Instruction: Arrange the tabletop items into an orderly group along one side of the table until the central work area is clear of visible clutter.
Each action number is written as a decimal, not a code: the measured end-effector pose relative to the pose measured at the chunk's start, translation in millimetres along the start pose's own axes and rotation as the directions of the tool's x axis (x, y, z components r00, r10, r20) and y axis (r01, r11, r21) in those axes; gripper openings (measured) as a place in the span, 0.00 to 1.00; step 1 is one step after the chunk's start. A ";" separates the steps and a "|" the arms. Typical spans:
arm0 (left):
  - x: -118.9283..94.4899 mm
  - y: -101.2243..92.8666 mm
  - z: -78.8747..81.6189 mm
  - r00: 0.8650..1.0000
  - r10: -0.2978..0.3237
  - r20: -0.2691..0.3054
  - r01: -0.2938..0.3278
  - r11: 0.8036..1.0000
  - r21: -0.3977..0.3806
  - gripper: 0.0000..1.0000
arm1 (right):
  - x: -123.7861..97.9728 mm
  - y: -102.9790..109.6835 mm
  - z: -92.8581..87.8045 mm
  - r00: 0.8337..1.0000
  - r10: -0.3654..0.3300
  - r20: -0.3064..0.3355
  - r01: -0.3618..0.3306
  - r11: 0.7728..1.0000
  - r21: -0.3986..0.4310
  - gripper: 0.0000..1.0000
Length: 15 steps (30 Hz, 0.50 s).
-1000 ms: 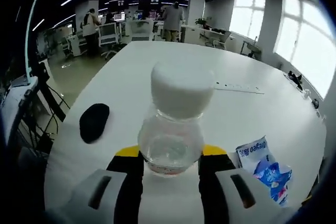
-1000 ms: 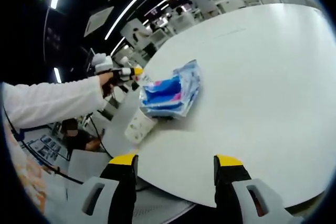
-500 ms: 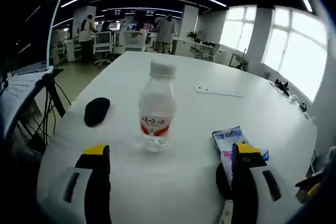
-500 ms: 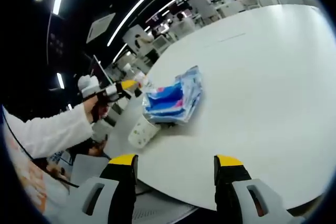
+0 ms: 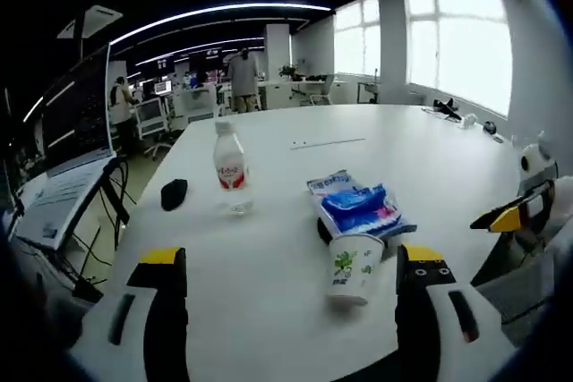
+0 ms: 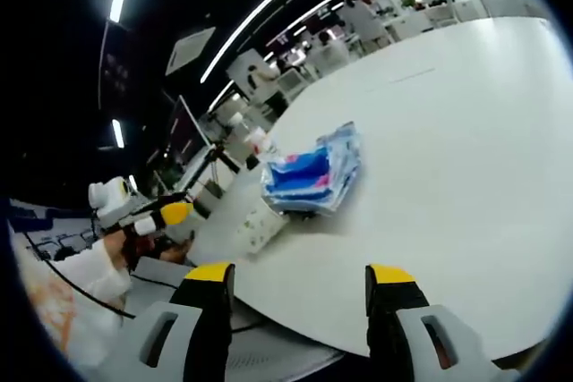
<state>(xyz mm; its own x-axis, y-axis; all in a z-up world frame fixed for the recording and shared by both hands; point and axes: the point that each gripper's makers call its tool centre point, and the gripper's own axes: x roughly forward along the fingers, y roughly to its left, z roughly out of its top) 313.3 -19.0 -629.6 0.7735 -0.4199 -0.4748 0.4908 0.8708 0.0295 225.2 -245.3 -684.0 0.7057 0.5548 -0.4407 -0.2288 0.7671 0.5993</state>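
In the left gripper view a clear water bottle (image 5: 229, 168) with a white cap and red label stands upright on the white table (image 5: 286, 239). Left of it lies a small black object (image 5: 174, 193). A blue and white packet (image 5: 356, 207) lies to the right, with a white paper cup (image 5: 351, 267) in front of it. My left gripper (image 5: 291, 284) is open and empty, back from the table edge. The right gripper (image 5: 515, 216) enters at the far right. In the right gripper view my right gripper (image 6: 299, 282) is open over the table edge, with the packet (image 6: 313, 173), cup (image 6: 259, 227) and left gripper (image 6: 161, 216) beyond.
A long thin white strip (image 5: 327, 142) lies farther back on the table. Desks, chairs and standing people (image 5: 242, 78) fill the office behind. A monitor and cables (image 5: 63, 194) stand left of the table. Windows (image 5: 457, 38) line the right wall.
My left gripper let go of the bottle and pulled far back from the table. The bottle now stands alone. The right gripper stayed open near the table edge.
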 end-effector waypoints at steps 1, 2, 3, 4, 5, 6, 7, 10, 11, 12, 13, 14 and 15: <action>-6.1 -5.2 -5.5 1.000 -0.003 -0.009 0.003 1.000 0.000 1.00 | -0.1 0.0 -0.7 1.000 0.005 -0.001 -0.005 1.000 -0.010 0.60; -7.9 -6.9 -8.1 1.000 -0.009 -0.008 0.009 1.000 0.005 1.00 | -0.4 -0.3 -0.3 1.000 0.008 -0.001 -0.008 1.000 -0.019 0.61; -10.5 -8.9 -10.2 1.000 -0.012 -0.005 0.012 1.000 0.007 1.00 | -0.9 -0.6 1.1 1.000 0.010 0.002 -0.010 1.000 -0.026 0.61; -14.4 -13.5 -12.9 1.000 -0.020 0.002 0.020 1.000 0.011 1.00 | -2.4 -1.7 4.8 1.000 0.010 0.013 -0.009 0.999 -0.042 0.62; -16.3 -15.9 -14.4 1.000 -0.023 0.006 0.023 1.000 0.017 1.00 | -3.4 -2.6 7.6 1.000 0.008 0.021 -0.007 0.999 -0.050 0.62; -19.1 -18.8 -16.7 1.000 -0.025 0.016 0.025 0.999 0.028 1.00 | -4.5 -3.0 12.3 0.999 0.010 0.037 -0.008 0.998 -0.058 0.63; -20.7 -20.0 -17.7 0.999 -0.026 0.023 0.025 0.999 0.038 1.00 | -4.9 -2.6 15.0 0.999 0.013 0.047 -0.010 0.998 -0.064 0.63; -27.0 -24.2 -18.8 0.996 -0.020 0.083 0.019 1.000 0.013 1.00 | -4.0 0.3 18.9 0.998 0.030 0.062 -0.025 0.996 -0.085 0.64; -27.9 -25.8 -20.9 0.994 -0.024 0.106 0.025 1.000 -0.010 1.00 | -3.7 2.6 19.8 0.997 0.038 0.063 -0.032 0.995 -0.098 0.65; -28.4 -26.1 -22.3 0.993 -0.023 0.119 0.025 1.000 -0.015 1.00 | -3.9 4.6 20.4 0.997 0.043 0.064 -0.036 0.994 -0.106 0.65; -27.0 -25.1 -26.2 0.993 -0.008 0.121 0.011 1.000 -0.026 1.00 | -4.6 8.3 21.3 0.997 0.051 0.066 -0.043 0.992 -0.120 0.65; -23.7 -26.0 -29.1 0.991 -0.005 0.132 0.007 1.000 -0.021 1.00 | -4.9 10.9 22.0 0.996 0.056 0.067 -0.047 0.990 -0.130 0.65; -18.1 -29.5 -32.0 0.989 -0.009 0.149 0.008 1.000 0.011 1.00 | -4.7 14.0 23.0 0.996 0.063 0.069 -0.052 0.988 -0.143 0.65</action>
<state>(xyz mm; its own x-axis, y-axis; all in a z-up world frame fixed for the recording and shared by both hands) 271.9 -28.9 -650.1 0.8199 -0.4616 -0.3386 0.5012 0.8646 0.0352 234.1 -244.5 -658.2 0.7348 0.5782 -0.3546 -0.3592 0.7753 0.5195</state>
